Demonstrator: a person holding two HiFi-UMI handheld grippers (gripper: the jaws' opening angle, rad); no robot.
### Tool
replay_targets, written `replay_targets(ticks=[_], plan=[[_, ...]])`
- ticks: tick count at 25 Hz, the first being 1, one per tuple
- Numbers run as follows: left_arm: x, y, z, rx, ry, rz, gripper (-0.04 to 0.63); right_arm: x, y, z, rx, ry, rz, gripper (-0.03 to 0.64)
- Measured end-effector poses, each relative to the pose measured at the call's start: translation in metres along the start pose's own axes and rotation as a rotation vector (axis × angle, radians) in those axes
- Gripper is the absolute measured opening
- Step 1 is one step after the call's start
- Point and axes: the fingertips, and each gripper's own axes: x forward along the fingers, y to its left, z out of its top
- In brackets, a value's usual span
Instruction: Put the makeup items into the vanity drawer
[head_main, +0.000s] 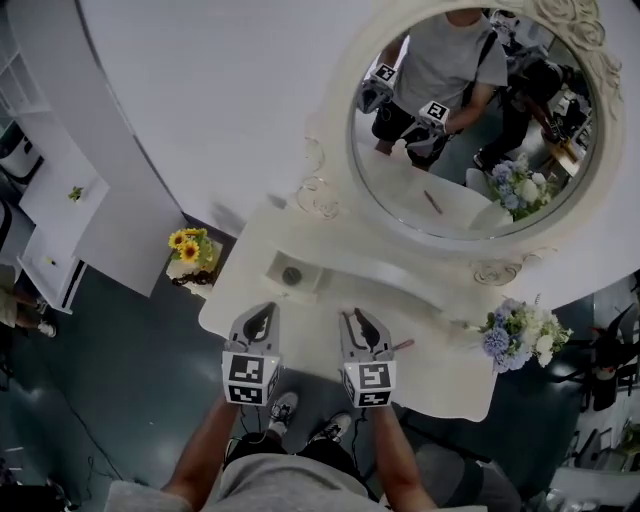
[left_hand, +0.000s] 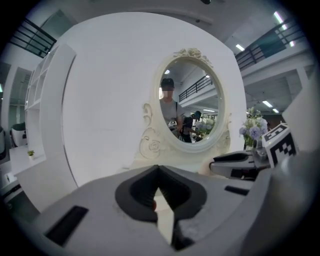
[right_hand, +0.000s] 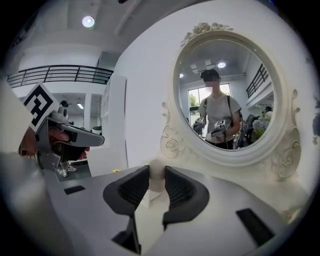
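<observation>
Jaws of right gripper clamp a pale rounded makeup item. Left gripper is closed, tips meeting. Open drawer lies ahead and holds a dark round item. Pencil lies just beside the right gripper, flowers at the tabletop's right.

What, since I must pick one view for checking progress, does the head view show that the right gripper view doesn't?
Only the head view: the inside of the open drawer with a dark round item in it, and a reddish stick lying on the vanity top.
Only the right gripper view: a pale rounded item pinched in the right gripper.
Both: the oval mirror and the left gripper.
</observation>
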Motion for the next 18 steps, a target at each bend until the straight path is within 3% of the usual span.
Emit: replay_targets(ticks=[10, 18], plan=[[0.010, 0.062, -0.027, -0.058, 0.037, 0.075, 0.000, 0.082, 0.046, -0.006, -0.025, 0.035, 0.105, 0.110], [0.026, 0.085, -0.055, -0.078, 0.078, 0.070, 0.000, 0.125, 0.055, -0.033, -0.019, 0.091, 0.106, 0.112]])
